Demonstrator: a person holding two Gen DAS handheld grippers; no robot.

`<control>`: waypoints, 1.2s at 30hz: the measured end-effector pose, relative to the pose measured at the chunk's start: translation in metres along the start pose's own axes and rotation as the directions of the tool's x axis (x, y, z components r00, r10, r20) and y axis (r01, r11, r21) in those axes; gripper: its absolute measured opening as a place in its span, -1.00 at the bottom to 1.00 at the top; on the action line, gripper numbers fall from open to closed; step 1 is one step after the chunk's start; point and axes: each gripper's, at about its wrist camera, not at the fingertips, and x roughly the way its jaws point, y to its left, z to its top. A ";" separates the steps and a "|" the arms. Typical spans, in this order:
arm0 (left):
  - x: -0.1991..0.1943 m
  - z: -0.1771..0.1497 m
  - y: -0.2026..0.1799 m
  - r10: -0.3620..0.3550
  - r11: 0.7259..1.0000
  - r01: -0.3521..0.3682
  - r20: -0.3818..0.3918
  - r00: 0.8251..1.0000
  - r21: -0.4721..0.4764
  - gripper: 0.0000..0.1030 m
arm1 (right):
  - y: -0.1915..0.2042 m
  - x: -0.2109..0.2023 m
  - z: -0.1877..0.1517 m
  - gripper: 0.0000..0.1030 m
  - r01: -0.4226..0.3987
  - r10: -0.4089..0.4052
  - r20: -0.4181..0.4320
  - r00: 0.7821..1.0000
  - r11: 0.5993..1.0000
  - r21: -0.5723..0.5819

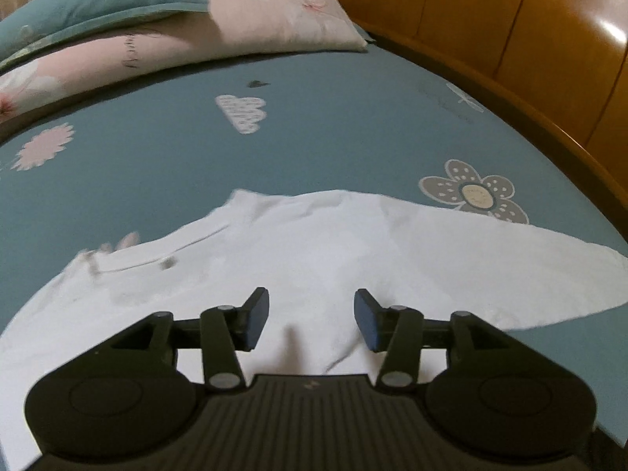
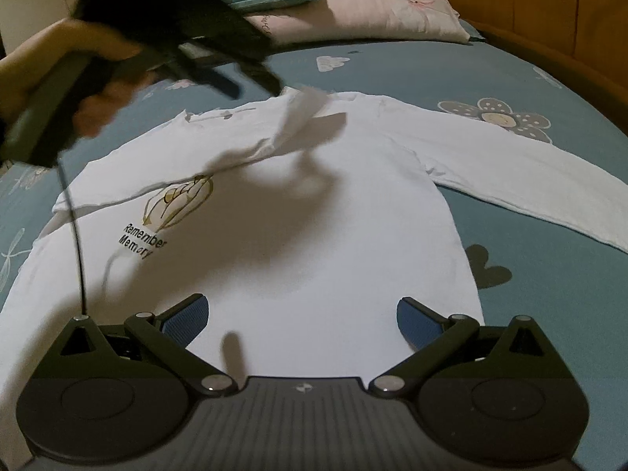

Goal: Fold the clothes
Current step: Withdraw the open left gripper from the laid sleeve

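Note:
A white long-sleeved shirt (image 2: 314, 235) lies spread front-up on the teal bed sheet (image 2: 549, 294), with a gold print and the words "Remember Memory" on its chest. One sleeve (image 2: 176, 165) is folded across the chest, and its blurred cuff (image 2: 306, 114) stands lifted near the collar. The other sleeve (image 2: 530, 180) stretches out to the right. My left gripper (image 2: 255, 86) hovers blurred just left of that cuff; in its own view it (image 1: 312, 314) is open over the shirt (image 1: 314, 251) with nothing between its fingers. My right gripper (image 2: 302, 314) stands wide open above the shirt's hem, holding nothing.
Two pillows, one floral pink (image 1: 255, 19) and one teal (image 1: 98, 0), lie at the head of the bed. A wooden headboard (image 1: 549, 39) curves along the right side. A person's hand (image 2: 39, 51) holds the left gripper at the upper left.

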 end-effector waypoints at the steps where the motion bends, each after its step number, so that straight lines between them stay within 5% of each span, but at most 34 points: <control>1: -0.007 -0.004 0.008 0.002 1.000 -0.002 0.010 1.000 -0.005 -0.01 | 0.001 0.000 0.001 1.00 0.003 -0.003 0.003 1.000 1.000 0.001; 7: -0.052 -0.049 0.059 0.055 0.998 -0.052 0.080 0.995 -0.046 0.43 | 0.008 0.004 0.005 1.00 0.027 -0.027 0.012 1.000 1.000 0.003; 14: -0.080 -0.137 0.099 0.150 0.987 -0.143 0.101 0.984 -0.077 0.47 | 0.021 0.016 0.008 1.00 0.047 -0.047 0.006 0.999 0.999 -0.008; 20: -0.099 -0.188 0.132 0.304 0.948 -0.280 0.172 0.937 -0.154 0.47 | 0.031 0.030 0.008 1.00 0.099 -0.099 -0.001 0.995 0.994 -0.034; 28: -0.081 -0.201 0.167 0.391 0.913 -0.370 0.109 0.914 -0.174 0.50 | 0.040 0.039 0.005 1.00 0.150 -0.148 0.026 0.989 0.983 -0.105; 33: -0.077 -0.198 0.194 0.429 0.874 -0.381 0.112 0.896 -0.301 0.53 | 0.041 0.041 0.004 1.00 0.155 -0.152 0.039 0.988 0.983 -0.097; 36: -0.080 -0.199 0.207 0.407 0.866 -0.340 0.120 0.906 -0.366 0.58 | 0.041 0.041 0.004 1.00 0.157 -0.153 0.042 0.987 0.983 -0.097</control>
